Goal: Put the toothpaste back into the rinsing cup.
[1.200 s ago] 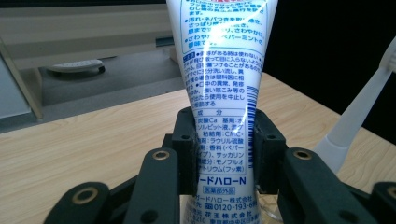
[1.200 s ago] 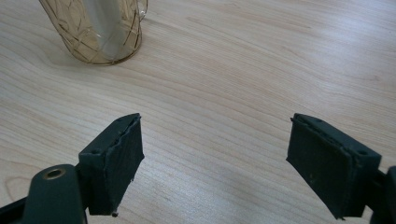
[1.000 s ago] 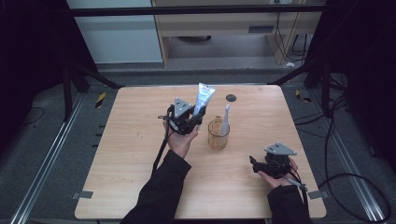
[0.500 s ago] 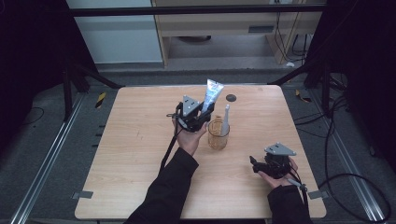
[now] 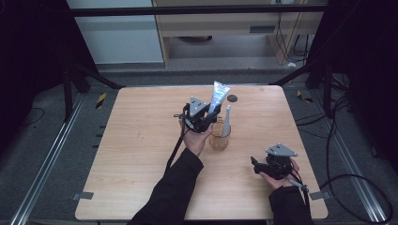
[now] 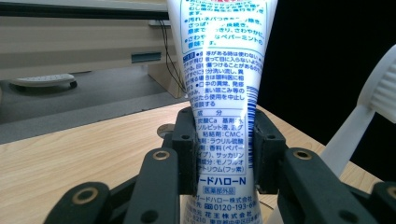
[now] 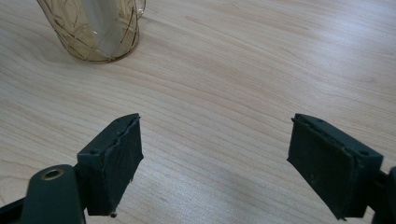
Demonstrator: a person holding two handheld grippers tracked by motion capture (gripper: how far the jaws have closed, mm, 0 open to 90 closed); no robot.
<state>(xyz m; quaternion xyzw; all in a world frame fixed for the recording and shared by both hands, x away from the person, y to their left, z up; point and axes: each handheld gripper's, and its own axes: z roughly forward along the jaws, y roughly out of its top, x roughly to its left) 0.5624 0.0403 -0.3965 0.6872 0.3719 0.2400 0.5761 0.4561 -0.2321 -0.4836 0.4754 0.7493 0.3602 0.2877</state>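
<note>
**Toothpaste tube held above an amber glass cup**

High view. The left gripper [image 5: 206, 115] holds a white and blue toothpaste tube [image 5: 218, 96] upright and slightly tilted, above the middle of the wooden table [image 5: 141, 140]. Just to its right and nearer stands an amber glass cup [image 5: 219, 137], with a white toothbrush [image 5: 226, 121] standing in it. A small dark disc [image 5: 232, 98] lies on the table beyond the tube. The right gripper [image 5: 257, 165] rests low at the near right of the table, well apart from the cup.

Left gripper view. Both black pads press on the lower part of the tube [image 6: 223, 93], one on each side, so the jaws stand part-way closed around it. The tube carries blue Japanese print; among the legible pieces are "Ca", "CMC", the ending "ドハローN" and the number "0120-193-6", whose remainder is cut off. The white toothbrush [image 6: 369, 112] rises at the right edge, bristles showing.

Right gripper view. The jaws of the right gripper [image 7: 215, 158] stand wide apart with nothing between them, above bare wood. The base of the amber cup [image 7: 95, 28], cut with crossing lines, stands at the far left.
</note>
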